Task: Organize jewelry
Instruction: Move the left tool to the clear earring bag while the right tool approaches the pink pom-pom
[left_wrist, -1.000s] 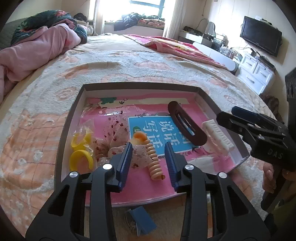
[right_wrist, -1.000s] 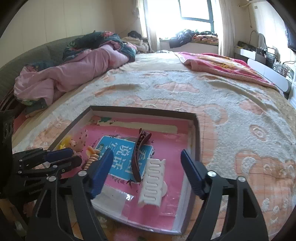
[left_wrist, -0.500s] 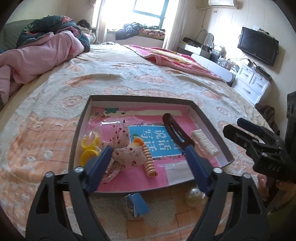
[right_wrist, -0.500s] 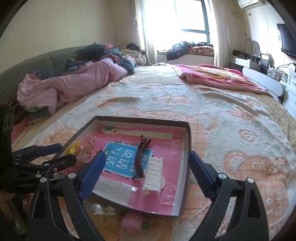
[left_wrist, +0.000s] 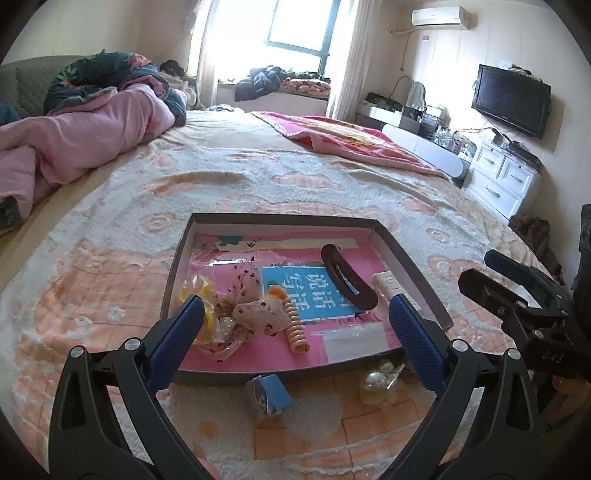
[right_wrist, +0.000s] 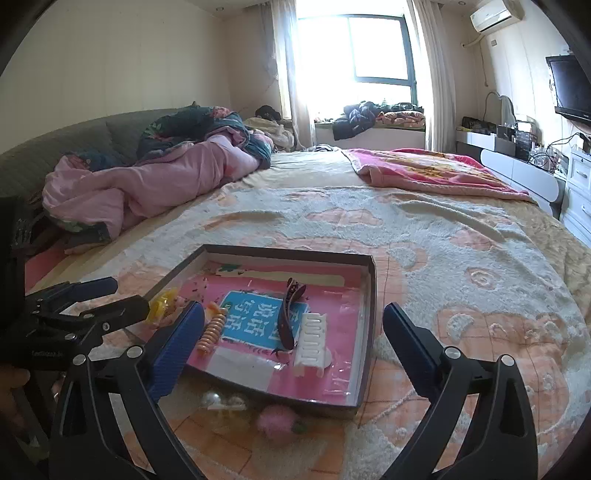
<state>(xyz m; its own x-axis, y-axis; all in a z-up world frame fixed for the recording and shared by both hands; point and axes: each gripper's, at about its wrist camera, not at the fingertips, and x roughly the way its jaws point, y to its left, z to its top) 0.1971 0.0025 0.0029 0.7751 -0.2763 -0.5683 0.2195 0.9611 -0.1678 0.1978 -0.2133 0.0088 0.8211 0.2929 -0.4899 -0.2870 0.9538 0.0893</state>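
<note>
Your bed (left_wrist: 332, 184) carries a dark tray (left_wrist: 177, 258) at frame centre, a small blue box (left_wrist: 275, 395) and clear bauble (left_wrist: 376, 384) at its lower edge, pink bedding (left_wrist: 74, 144) upper left.

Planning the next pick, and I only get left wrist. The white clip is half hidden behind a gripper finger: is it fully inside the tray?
Observer: Yes. Right wrist shows the white clip lying flat inside the tray, beside the brown clip.
Operator: Anything loose outside the tray that I miss?
Observer: A pink fluffy piece on the blanket, just outside the tray's near wall.
Operator: Right gripper carrying anything?
Observer: No. The right gripper has its jaws opening, nothing between the pads.
</note>
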